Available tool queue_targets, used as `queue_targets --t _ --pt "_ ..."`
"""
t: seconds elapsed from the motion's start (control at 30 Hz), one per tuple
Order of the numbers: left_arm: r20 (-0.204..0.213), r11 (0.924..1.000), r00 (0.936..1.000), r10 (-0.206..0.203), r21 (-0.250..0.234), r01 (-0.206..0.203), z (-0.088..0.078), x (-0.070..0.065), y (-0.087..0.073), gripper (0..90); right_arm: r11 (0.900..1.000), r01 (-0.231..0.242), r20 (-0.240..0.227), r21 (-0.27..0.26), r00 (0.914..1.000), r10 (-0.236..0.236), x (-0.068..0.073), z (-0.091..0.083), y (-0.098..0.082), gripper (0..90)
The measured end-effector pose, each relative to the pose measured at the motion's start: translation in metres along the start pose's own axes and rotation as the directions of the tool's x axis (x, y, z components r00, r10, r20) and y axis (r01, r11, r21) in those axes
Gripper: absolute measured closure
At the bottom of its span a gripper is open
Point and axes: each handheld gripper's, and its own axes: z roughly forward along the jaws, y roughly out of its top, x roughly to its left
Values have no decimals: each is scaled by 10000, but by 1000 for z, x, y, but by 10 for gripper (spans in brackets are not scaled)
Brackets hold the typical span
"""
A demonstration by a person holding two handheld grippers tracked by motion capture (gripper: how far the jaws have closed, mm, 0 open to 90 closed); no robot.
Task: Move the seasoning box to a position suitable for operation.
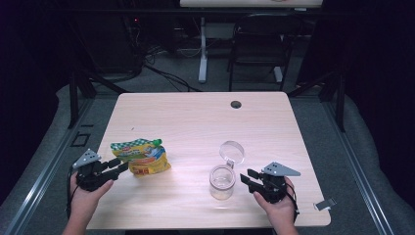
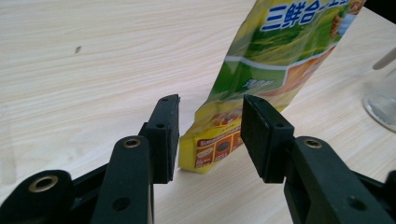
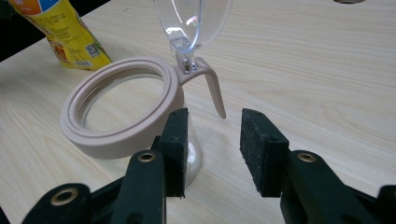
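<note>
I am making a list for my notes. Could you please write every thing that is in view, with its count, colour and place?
pouch: one, yellow and green, left part of the table, its bottom corner between the left jaws, pads not pressing.
jar: one, clear glass with beige rim, hinged clear lid open, right of centre, beside the right jaws.
table: one, light wood, centre.
chair: one, black, behind the table.
clip: one, grey, at the table's right edge.
left gripper: one, black, open.
right gripper: one, black, open.
</note>
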Motion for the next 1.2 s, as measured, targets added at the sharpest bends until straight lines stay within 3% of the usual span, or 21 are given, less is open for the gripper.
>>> queue_targets --t 0.1,0.2,0.57,0.87,1.2 --pt "331 9999 9993 154 59 -156 4 -1 2 577 9999 -103 74 -5 9999 103 -2 -2 -1 625" --pt "307 9988 9985 444 176 -450 6 -1 2 581 9999 -163 68 9 9998 163 -3 -4 -3 625" --pt "668 9986 9965 497 135 -507 1 -10 2 672 9993 -365 207 90 9991 363 -7 -5 -4 624" --pt "1312 9980 9898 549 251 -587 3 -24 2 741 9995 -303 163 91 9994 301 -6 -3 -4 623" --pt "1401 9975 9886 559 351 -614 6 -32 3 792 9996 -262 178 110 9995 260 -6 -4 -3 620"
